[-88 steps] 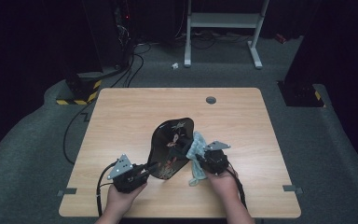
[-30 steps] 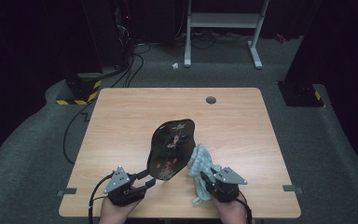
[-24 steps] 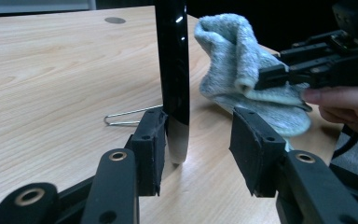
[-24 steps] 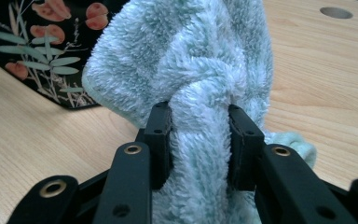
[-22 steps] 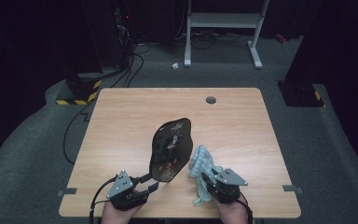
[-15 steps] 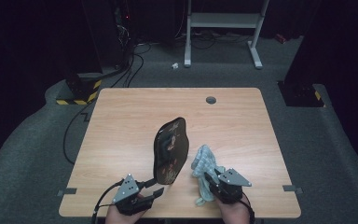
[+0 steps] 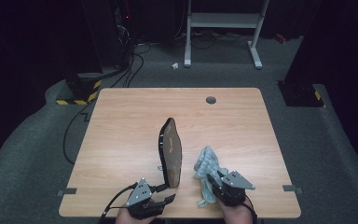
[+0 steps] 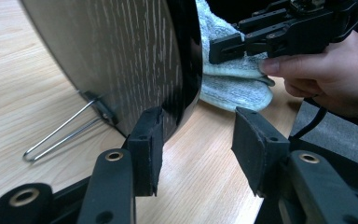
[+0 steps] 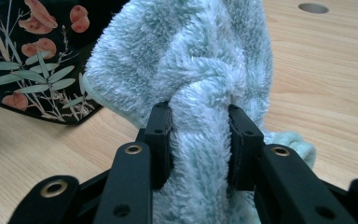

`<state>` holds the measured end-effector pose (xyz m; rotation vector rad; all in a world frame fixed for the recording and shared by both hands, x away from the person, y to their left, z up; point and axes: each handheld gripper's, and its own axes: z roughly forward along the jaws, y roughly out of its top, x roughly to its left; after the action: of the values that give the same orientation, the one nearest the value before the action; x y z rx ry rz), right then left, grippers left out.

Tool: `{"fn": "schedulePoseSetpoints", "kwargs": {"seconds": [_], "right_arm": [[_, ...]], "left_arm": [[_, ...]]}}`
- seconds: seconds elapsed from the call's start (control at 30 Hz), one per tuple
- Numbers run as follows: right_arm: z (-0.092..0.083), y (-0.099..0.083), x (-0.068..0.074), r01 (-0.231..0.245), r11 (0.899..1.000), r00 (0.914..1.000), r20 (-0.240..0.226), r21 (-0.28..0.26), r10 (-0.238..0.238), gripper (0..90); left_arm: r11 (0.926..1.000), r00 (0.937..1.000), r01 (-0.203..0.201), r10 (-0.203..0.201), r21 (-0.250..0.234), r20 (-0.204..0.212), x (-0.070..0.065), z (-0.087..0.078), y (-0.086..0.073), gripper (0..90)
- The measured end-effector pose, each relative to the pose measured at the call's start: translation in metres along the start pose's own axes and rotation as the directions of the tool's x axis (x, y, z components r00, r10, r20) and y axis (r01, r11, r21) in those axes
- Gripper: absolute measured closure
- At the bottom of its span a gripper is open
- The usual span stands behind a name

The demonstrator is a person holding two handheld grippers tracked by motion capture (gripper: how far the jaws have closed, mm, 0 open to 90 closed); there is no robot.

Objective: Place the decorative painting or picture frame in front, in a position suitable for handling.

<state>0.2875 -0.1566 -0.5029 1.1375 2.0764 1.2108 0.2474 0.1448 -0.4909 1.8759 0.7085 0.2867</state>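
Two grippers are used near the front edge of the table (image 7: 121,121). A decorative plate (image 7: 171,151) with a wire hanger (image 8: 58,133) is stood on edge there, its rim between the spread pads of the left gripper (image 8: 196,140), which have just been opening. A light blue towel (image 9: 205,84) is pinched by the right gripper (image 9: 199,140), approx. beside the plate. For good wiping, the plate should be re-gripped firmly first.
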Motion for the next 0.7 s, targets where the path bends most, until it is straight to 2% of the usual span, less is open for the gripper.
{"fn": "schedulePoseSetpoints", "kwargs": {"seconds": [0.4, 0.6, 0.7], "right_arm": [[-0.014, -0.007, -0.001, -0.005, 1.000, 0.9993, 0.037, -0.002, 0.005, 66.2], [-0.024, -0.010, -0.009, -0.034, 0.999, 0.9980, 0.053, -0.017, 0.035, 66.2], [-0.026, -0.009, -0.011, -0.033, 0.999, 0.9979, 0.054, -0.025, 0.034, 66.2]], "left_arm": [[0.9999, 0.9989, -0.008, 0.008, 0.014, 0.047, -0.001, 0.017, 0.005, 51.3], [0.9999, 0.9993, -0.013, 0.014, -0.003, 0.036, 0.001, 0.011, 0.007, 50.7], [0.9999, 0.9995, -0.011, 0.011, -0.013, 0.031, 0.004, 0.006, 0.006, 50.2]]}}
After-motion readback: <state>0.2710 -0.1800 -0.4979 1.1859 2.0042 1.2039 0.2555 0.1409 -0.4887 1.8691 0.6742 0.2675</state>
